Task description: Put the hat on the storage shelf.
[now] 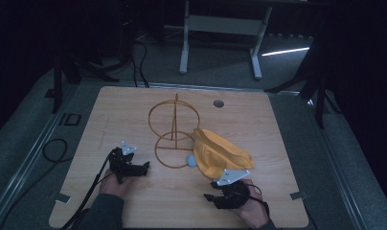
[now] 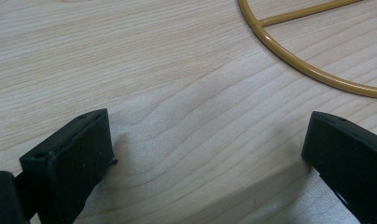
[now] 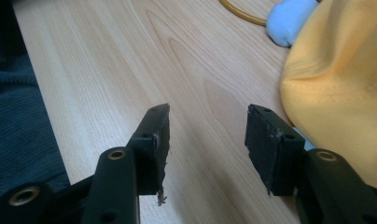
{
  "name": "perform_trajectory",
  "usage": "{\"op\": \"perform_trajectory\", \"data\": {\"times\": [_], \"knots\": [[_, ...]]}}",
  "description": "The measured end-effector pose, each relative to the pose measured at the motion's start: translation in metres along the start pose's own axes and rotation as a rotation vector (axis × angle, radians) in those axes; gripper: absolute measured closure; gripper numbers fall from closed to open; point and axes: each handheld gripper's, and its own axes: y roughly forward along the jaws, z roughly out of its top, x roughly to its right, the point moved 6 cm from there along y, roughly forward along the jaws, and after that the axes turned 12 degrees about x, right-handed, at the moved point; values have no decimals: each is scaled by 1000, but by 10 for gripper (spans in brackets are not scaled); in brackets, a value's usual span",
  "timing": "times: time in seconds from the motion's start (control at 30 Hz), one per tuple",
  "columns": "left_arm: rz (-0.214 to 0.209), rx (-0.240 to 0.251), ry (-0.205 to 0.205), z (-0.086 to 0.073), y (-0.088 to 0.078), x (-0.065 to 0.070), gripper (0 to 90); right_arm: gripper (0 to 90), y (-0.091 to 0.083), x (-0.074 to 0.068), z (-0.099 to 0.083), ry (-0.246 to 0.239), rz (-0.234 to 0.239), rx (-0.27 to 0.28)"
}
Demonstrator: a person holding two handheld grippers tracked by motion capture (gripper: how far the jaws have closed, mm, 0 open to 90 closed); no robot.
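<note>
Hat (image 1: 219, 154): yellow, slumped on surface (image 1: 134, 206) against wire stand (image 1: 175, 134), unheld. Right tool (image 1: 211, 195) wide, empty, just beside hat. Left tool (image 1: 142, 167) wide, empty. Step: approach. Next: advance right tool, pinch brim.

Both grippers, the left gripper (image 1: 129, 165) and the right gripper (image 1: 225, 191), are black with grey triangular plates; a black cable (image 1: 93, 187) trails from the left one; the sleeves are dark.

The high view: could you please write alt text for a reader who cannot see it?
A person's two hands rest open grippers, left gripper and right gripper, on a wooden table. Between them lies a yellow cloth beside a gold wire stand.
</note>
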Motion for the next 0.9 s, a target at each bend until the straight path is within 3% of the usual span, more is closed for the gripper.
{"op": "perform_trajectory", "data": {"times": [0.33,0.63,0.9], "knots": [[-2,0,0,0,0,1,19,556,-4,3,-7,-25,-2,-35],[-6,-1,5,0,0,1,19,639,-7,14,-15,-19,-72,-38],[-7,-1,6,0,0,1,19,670,-8,23,-23,20,-123,-35]]}}
